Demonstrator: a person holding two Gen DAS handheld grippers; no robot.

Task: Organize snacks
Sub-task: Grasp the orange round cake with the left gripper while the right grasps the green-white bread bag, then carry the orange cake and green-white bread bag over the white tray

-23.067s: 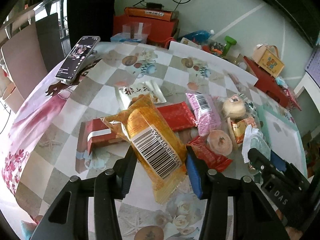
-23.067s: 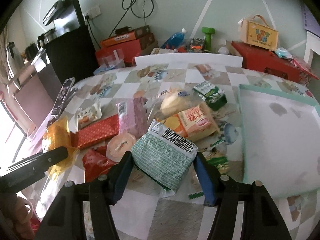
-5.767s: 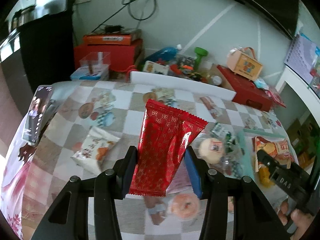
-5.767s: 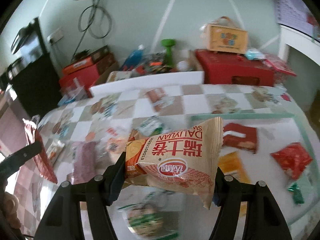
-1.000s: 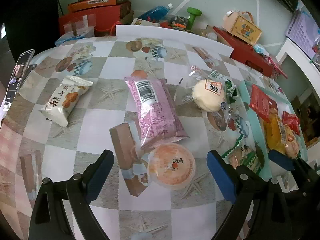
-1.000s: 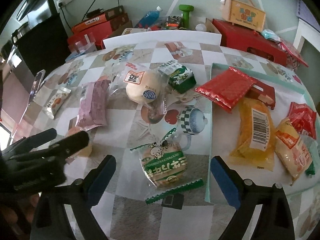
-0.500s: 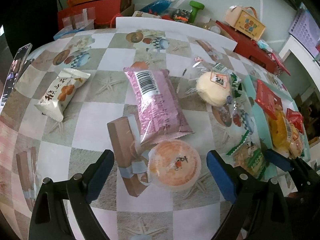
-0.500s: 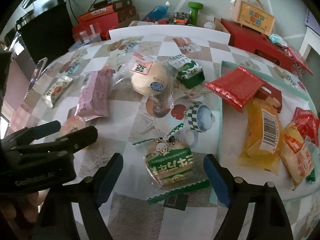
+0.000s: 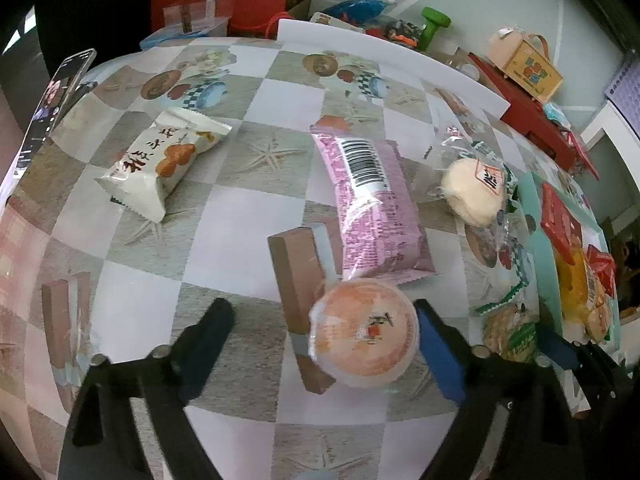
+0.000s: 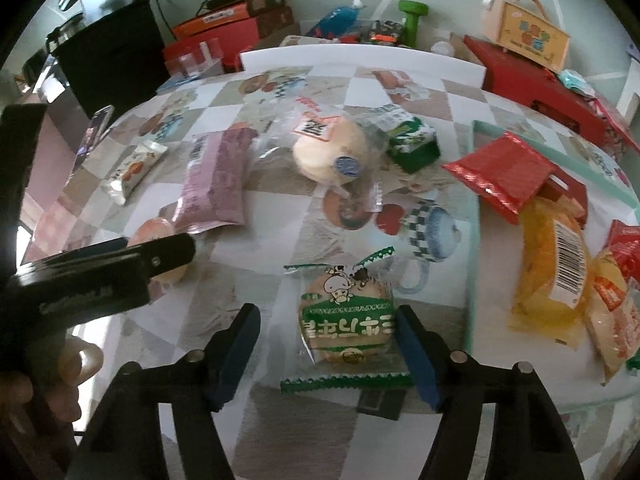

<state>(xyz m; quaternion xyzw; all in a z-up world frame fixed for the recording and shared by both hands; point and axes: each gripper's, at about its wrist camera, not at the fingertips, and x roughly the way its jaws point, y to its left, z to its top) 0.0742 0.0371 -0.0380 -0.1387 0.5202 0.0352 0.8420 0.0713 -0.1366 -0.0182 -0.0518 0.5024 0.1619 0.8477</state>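
- Left wrist view: the left gripper [image 9: 320, 344] has its jaws apart and closing around a round orange-topped snack [image 9: 364, 332]. The right pad is at the wrapper's edge; the left pad stands well clear. Nothing is clamped yet.
- Risk, as judged: the snack sits off-centre between the jaws, so the closing pads could push it sideways against the pink packet [image 9: 370, 204] just beyond it, or pinch only loose film.
- Right wrist view: the right gripper [image 10: 326, 344] is also closing, with a green-labelled round cake [image 10: 347, 322] between the jaws. The right pad is close beside the pack; the left pad has a gap.
- Risk, as judged: the crimped wrapper ends may fold and slip from the grip during the lift to the pale green tray [image 10: 476, 184], which is already crowded with packets.
- Surface and room: a glossy chequered tablecloth [image 9: 256, 208] with printed pictures covers the table; a phone [image 9: 52, 100] lies at its left edge. Red boxes and clutter line the wall behind.
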